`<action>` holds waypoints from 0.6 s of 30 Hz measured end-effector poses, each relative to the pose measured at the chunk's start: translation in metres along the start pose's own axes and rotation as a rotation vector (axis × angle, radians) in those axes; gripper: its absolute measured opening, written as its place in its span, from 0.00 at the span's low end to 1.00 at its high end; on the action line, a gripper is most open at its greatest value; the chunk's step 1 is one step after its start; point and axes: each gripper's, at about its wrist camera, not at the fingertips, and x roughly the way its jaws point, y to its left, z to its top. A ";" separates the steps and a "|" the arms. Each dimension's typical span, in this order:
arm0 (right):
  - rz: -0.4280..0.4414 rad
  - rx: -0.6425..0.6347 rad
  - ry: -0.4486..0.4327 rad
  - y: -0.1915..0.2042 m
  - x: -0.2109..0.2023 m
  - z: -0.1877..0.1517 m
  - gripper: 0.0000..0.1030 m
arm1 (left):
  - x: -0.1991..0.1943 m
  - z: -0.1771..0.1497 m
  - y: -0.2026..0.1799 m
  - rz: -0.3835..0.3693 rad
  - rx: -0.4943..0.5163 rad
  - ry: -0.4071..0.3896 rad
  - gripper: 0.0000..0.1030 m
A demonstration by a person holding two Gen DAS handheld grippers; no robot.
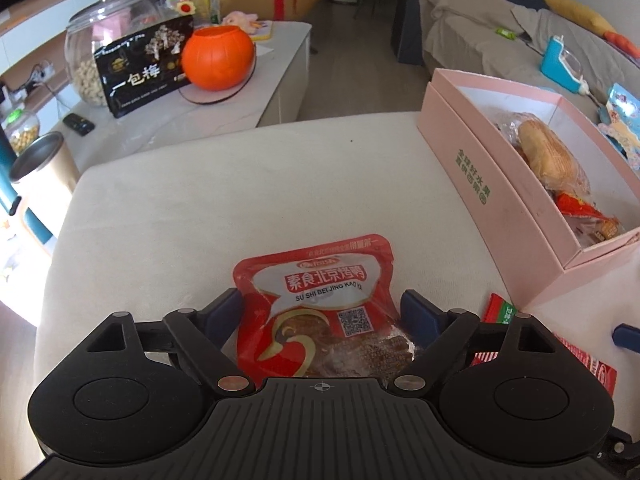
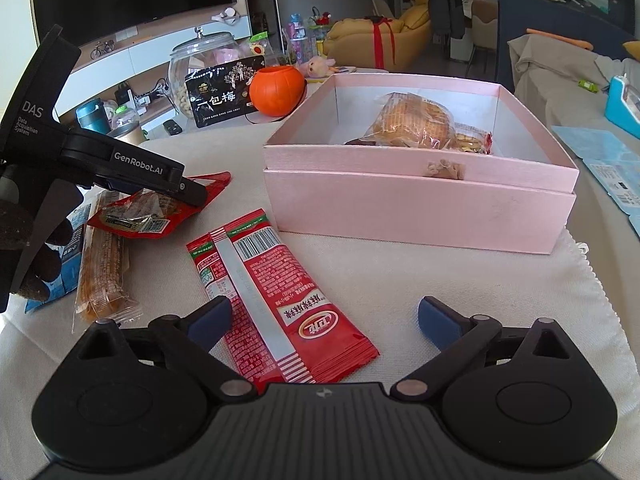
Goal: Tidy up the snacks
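A red snack pouch [image 1: 320, 300] with white lettering lies flat on the pale cushion top [image 1: 200, 208]. My left gripper [image 1: 322, 310] is open, with one blue pad on each side of the pouch. In the right wrist view the same pouch [image 2: 132, 220] lies under that gripper. My right gripper [image 2: 326, 318] is open low over the cloth, and a long red packet [image 2: 280, 300] lies between its fingers, closer to the left one. The pink box [image 2: 400, 208] stands open behind it and holds a wrapped bread [image 2: 416, 120] and small red packets [image 1: 580, 208].
A brown bar in clear wrap [image 2: 100, 276] and a blue packet [image 2: 70, 264] lie at the left by a gloved hand. An orange pumpkin pail [image 2: 276, 90], a black bag [image 2: 224, 96] and a glass jar [image 2: 192, 68] stand on the low table beyond. Blue papers [image 2: 608, 168] lie to the right of the box.
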 end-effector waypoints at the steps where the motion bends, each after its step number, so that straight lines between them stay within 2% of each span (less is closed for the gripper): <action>1: 0.001 -0.001 0.001 0.000 0.000 0.000 0.97 | 0.001 0.000 -0.002 0.007 0.012 0.006 0.87; 5: 0.006 -0.007 0.005 0.001 0.001 -0.001 0.99 | -0.004 -0.001 -0.003 -0.007 0.017 0.024 0.85; 8: 0.013 -0.009 0.008 -0.001 0.002 0.000 1.00 | -0.018 -0.007 0.001 -0.048 -0.013 -0.001 0.74; 11: 0.021 -0.003 0.007 -0.003 0.001 0.001 1.00 | -0.043 -0.022 -0.002 -0.099 -0.041 -0.058 0.64; 12: 0.024 -0.002 0.008 -0.004 0.002 0.001 1.00 | -0.052 -0.028 -0.004 -0.109 -0.047 -0.076 0.55; 14: 0.025 -0.004 0.010 -0.004 0.001 0.001 1.00 | -0.070 -0.043 -0.008 -0.125 -0.066 -0.115 0.47; 15: 0.022 -0.011 0.014 -0.003 0.002 0.002 1.00 | -0.079 -0.051 -0.009 -0.118 -0.074 -0.141 0.37; 18: -0.007 -0.085 0.049 0.005 0.006 0.003 1.00 | -0.108 -0.075 -0.010 -0.118 -0.110 -0.207 0.25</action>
